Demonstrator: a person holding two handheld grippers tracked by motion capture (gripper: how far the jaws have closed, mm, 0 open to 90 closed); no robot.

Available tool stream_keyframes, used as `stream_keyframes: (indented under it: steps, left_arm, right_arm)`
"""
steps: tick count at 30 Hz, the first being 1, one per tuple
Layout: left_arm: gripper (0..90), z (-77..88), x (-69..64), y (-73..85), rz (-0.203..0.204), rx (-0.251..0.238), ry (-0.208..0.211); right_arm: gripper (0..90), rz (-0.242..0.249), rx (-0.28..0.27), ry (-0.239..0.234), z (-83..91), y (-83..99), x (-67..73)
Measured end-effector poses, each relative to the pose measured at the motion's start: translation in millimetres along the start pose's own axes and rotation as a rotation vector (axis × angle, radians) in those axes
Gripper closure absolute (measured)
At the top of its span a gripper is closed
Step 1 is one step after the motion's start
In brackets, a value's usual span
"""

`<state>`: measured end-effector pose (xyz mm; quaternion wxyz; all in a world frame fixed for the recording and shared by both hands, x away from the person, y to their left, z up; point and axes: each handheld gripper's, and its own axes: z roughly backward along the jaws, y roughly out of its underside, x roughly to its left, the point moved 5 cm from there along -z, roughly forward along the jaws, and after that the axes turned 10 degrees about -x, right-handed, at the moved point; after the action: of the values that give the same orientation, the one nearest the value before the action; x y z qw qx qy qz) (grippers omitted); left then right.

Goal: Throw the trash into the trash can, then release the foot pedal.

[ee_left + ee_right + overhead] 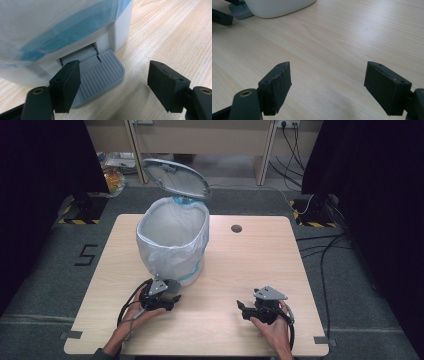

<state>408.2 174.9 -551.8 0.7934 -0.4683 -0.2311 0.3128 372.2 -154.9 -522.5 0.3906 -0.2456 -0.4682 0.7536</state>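
High view first: a white pedal bin (172, 242) sits on the bench (250, 270), lined with a bag, its lid (175, 177) tipped up and back. That lid is most likely up because the left hand-held gripper (170, 301) is parked right at the bin's near foot, where the pedal sticks out. The person's left forearm comes in low and angled toward the bin, wrist close to the bench. The right hand-held gripper (243, 309) is well off to the right of the bin, low over bare wood, pointing back toward it, doing nothing that matters for the lid.

Left gripper view: the grey ribbed pedal (102, 75) pokes out from under the bin, and one black jaw sits over its near left corner while the other hangs off to the side over wood. So the jaws are spread, not pinching anything; it looks like a press, not a grip.

Right gripper view: jaws spread wide with only bench between them, the bin's base (279, 7) far ahead.
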Motion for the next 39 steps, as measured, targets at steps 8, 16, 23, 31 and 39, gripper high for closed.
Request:
stream_keyframes:
  steps: [8, 16, 23, 31, 39]
  left_arm:
    - [26.1, 0.2, 0.5, -0.1, 0.006, 0.001, 0.0]
    - [26.1, 0.1, 0.5, -0.2, 0.013, -0.003, 0.001]
    - [26.1, 0.0, 0.3, -0.1, 0.006, 0.0, 0.0]
    - [26.1, -0.1, 0.0, 0.0, -0.001, 0.001, -0.002]
    - [26.1, -0.2, -0.2, 0.1, -0.011, 0.004, -0.004]
  right_arm:
    - [20.1, -0.01, 0.028, -0.005, 2.0, 10.9, 1.7]
    - [19.8, 0.008, 0.082, -0.011, 2.2, 22.7, 6.6]
    - [19.8, 0.008, 0.111, 0.001, 2.6, 30.0, 6.0]
    - [17.1, -0.005, 0.126, 0.008, 4.6, 35.2, 6.5]
    - [15.7, -0.002, 0.129, 0.002, 4.2, 35.5, 6.9]
